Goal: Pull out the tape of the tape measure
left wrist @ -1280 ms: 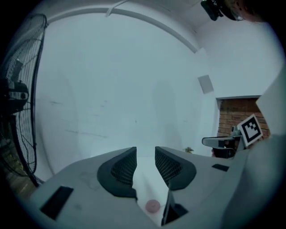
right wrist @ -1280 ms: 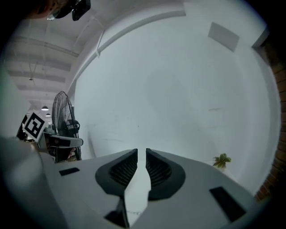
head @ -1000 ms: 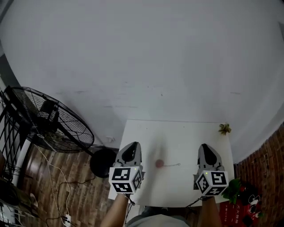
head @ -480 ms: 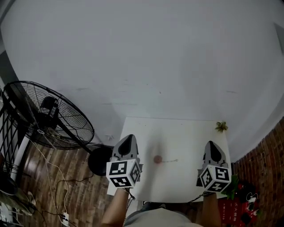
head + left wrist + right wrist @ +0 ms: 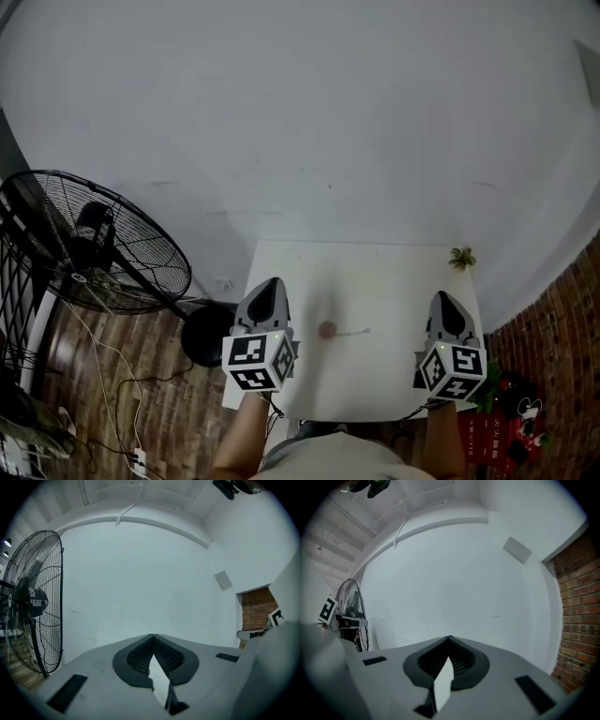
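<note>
Fingers (image 5: 138,656) of the left gripper (image 5: 269,284) are pressed tip to tip with nothing between them, and those of the right gripper (image 5: 439,297) are likewise closed and empty.

The tape measure (image 5: 326,330), a small round reddish case, lies on the table (image 5: 394,281) below and between the two pairs of fingers. It is just to the right of the left pair and well apart from the right pair. A thin line (image 5: 354,331) runs from the case toward the right fingers and ends in a small tip. Whether it is a short length of tape or a cord cannot be told.

The case is judged light and smooth, so it is likely to slide on the tabletop if only the tape is pulled. It would best be pinched across its rim by the left fingers, while the thin tip is taken by the right. The tape is expected to be thin, limp and sprung, so a firm pinch on a narrow target would be called for.

Both grippers are held above the table on forearms that reach in from the near edge. They are aimed forward rather than down: only the wall (image 5: 454,573) and a fan (image 5: 33,602) are shown ahead of the fingers, and the table is not.
</note>
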Demonstrator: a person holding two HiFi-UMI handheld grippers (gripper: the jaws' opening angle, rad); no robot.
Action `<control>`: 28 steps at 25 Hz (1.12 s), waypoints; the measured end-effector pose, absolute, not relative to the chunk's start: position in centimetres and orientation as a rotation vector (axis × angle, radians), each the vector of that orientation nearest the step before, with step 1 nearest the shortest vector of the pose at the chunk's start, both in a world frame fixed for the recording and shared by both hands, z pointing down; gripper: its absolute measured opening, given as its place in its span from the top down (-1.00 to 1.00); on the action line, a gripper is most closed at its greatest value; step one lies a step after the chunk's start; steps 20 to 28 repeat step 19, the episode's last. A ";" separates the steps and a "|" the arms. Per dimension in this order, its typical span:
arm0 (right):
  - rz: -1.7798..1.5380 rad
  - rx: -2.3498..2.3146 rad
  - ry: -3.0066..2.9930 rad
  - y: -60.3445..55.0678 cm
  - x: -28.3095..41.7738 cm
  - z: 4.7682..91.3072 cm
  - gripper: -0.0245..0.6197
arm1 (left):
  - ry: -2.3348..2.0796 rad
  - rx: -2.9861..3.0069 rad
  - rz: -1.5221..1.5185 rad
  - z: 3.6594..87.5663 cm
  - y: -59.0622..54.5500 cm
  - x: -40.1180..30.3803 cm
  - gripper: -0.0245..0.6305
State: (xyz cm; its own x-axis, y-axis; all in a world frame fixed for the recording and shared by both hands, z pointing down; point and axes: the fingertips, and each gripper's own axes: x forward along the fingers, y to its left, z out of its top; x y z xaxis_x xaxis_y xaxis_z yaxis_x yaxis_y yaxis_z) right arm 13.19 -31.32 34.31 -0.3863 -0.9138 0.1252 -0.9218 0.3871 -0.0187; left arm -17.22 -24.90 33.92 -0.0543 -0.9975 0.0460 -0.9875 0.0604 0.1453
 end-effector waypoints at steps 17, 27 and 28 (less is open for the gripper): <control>0.156 1.723 -2.524 -30.3 14.6 34.4 0.92 | -2.151 2.073 -0.095 34.6 -24.9 -16.9 0.89; 0.163 1.725 -2.518 -30.3 14.8 34.6 0.92 | -2.150 2.075 -0.090 34.7 -25.0 -16.7 0.89; 0.163 1.725 -2.518 -30.3 14.8 34.6 0.92 | -2.150 2.075 -0.090 34.7 -25.0 -16.7 0.89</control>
